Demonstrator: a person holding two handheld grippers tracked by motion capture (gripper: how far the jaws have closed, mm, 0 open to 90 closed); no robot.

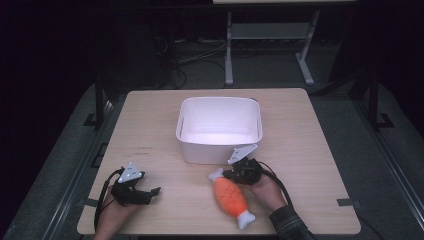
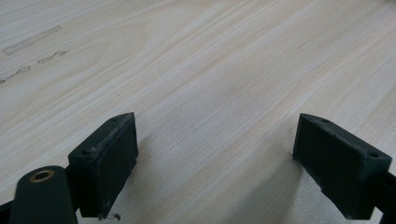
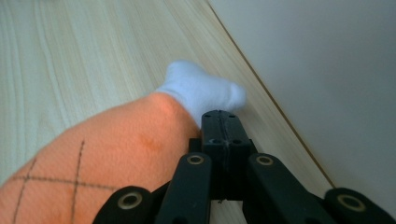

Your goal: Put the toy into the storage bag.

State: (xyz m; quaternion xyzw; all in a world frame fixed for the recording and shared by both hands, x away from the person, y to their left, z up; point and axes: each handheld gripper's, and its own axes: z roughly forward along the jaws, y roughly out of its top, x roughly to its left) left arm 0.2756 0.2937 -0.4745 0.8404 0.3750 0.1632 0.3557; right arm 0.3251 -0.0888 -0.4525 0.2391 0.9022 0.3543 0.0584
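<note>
An orange plush toy (image 1: 231, 196) with white ends lies on the wooden table (image 1: 150, 130), in front of a white bin (image 1: 219, 102). My right gripper (image 1: 228, 174) rests at the toy's far white end, between toy and bin. In the right gripper view its jaws (image 3: 220, 119) are pressed together with nothing between them, and the orange toy (image 3: 116, 149) lies against their left side. My left gripper (image 1: 152, 192) sits near the table's front left. Its pads (image 2: 109, 163) stand wide apart over bare wood, with the gripper's midpoint (image 2: 215, 158) above the tabletop.
The bin's white wall (image 3: 327, 70) rises close to the right of the right gripper's jaws. Faint marks (image 2: 32, 46) show on the wood ahead of the left gripper. A metal frame (image 1: 270, 45) stands on the dark floor beyond the table.
</note>
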